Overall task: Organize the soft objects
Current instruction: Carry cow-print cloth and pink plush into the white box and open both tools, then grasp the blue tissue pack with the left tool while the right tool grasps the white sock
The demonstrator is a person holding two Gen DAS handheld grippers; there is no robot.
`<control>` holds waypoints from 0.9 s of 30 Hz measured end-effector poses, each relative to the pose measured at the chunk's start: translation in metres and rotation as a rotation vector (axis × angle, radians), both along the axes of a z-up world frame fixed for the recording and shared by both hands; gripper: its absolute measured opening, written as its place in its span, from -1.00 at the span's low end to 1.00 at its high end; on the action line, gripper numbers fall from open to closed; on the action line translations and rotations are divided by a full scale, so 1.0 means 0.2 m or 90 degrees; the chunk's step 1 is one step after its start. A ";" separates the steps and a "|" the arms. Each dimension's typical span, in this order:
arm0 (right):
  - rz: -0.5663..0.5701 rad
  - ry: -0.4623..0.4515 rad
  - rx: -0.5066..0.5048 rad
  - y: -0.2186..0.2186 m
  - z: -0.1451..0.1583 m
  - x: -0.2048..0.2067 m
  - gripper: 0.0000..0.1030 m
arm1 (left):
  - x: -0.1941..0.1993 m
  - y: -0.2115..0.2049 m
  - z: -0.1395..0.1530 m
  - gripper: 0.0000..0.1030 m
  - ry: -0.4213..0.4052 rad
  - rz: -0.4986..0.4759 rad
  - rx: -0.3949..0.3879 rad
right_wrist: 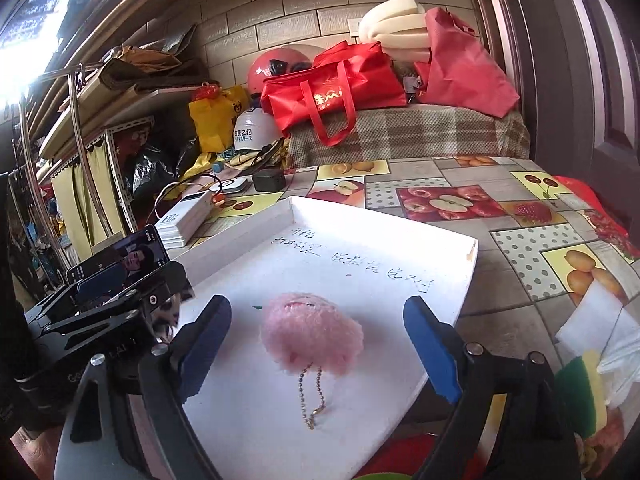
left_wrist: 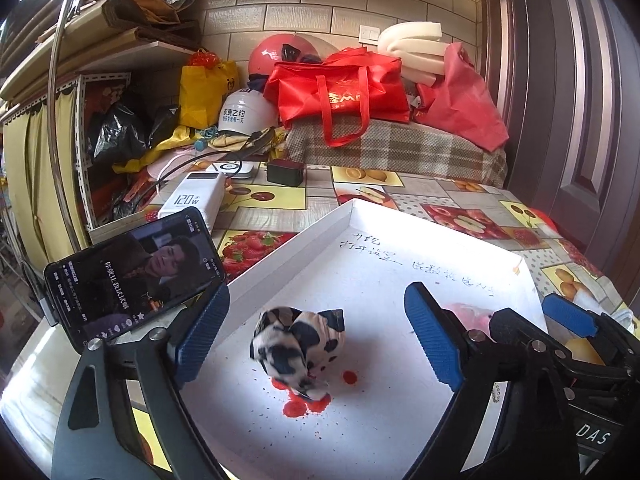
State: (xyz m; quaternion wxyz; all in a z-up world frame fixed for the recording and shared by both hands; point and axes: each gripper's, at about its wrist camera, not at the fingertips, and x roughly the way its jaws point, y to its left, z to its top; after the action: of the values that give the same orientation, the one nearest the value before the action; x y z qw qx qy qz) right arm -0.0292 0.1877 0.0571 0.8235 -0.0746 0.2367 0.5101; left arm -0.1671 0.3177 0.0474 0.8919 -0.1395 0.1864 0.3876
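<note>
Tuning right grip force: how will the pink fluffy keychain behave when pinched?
Pink fluffy keychain looks plush, so it likely compresses and weighs little. Its bead chain lies slack on the white tray, so it should dangle. Rolling seems unlikely.

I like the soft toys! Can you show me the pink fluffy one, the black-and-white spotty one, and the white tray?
Pink fluffy plush keychain (right_wrist: 312, 330): right wrist view, middle of its fur.
Black-and-white spotted cloth toy (left_wrist: 298, 344): left wrist view, its body.
White shallow tray (left_wrist: 400, 420): left wrist view, bare floor.
</note>
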 end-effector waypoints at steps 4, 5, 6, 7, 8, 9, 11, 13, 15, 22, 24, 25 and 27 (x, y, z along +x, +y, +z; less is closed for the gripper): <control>-0.005 -0.016 0.009 -0.01 0.01 -0.02 0.72 | -0.02 -0.02 0.01 0.80 -0.009 0.013 0.014; -0.005 -0.018 0.010 -0.01 0.02 -0.02 0.75 | -0.02 -0.02 0.01 0.80 -0.012 0.017 0.019; -0.006 -0.021 0.011 0.00 0.02 -0.03 0.82 | -0.03 -0.03 0.01 0.80 -0.016 0.022 0.023; -0.008 -0.023 0.012 0.00 0.02 -0.03 0.92 | -0.04 -0.03 0.02 0.80 -0.022 0.029 0.026; -0.007 -0.025 0.015 -0.01 0.02 -0.03 1.00 | -0.06 -0.03 0.02 0.80 -0.030 0.032 0.028; -0.005 -0.032 0.017 -0.01 0.03 -0.04 1.00 | -0.07 -0.04 0.02 0.81 -0.037 0.035 0.033; -0.002 -0.053 0.027 -0.02 0.04 -0.07 1.00 | -0.09 -0.05 0.03 0.81 -0.050 0.043 0.044; 0.005 -0.079 0.041 -0.03 0.05 -0.10 1.00 | -0.12 -0.06 0.04 0.81 -0.066 0.048 0.052; 0.014 -0.101 0.053 -0.05 0.06 -0.14 1.00 | -0.14 -0.07 0.04 0.83 -0.080 0.052 0.057; 0.019 -0.091 0.090 -0.14 0.07 -0.13 1.00 | -0.22 -0.09 0.04 1.00 -0.107 0.071 0.036; 0.022 -0.083 0.101 -0.18 0.07 -0.13 1.00 | -0.23 -0.10 0.04 1.00 -0.110 0.067 0.038; 0.023 -0.081 0.104 -0.20 0.07 -0.13 1.00 | -0.23 -0.11 0.04 1.00 -0.107 0.064 0.038; 0.026 -0.076 0.111 -0.24 0.07 -0.13 1.00 | -0.21 -0.13 0.04 1.00 -0.098 0.059 0.046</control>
State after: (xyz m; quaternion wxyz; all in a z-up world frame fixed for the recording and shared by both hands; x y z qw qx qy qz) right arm -0.0545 0.1391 0.0713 0.8288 -0.0379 0.1407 0.5403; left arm -0.2096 0.2909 0.0558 0.8891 -0.1452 0.0963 0.4233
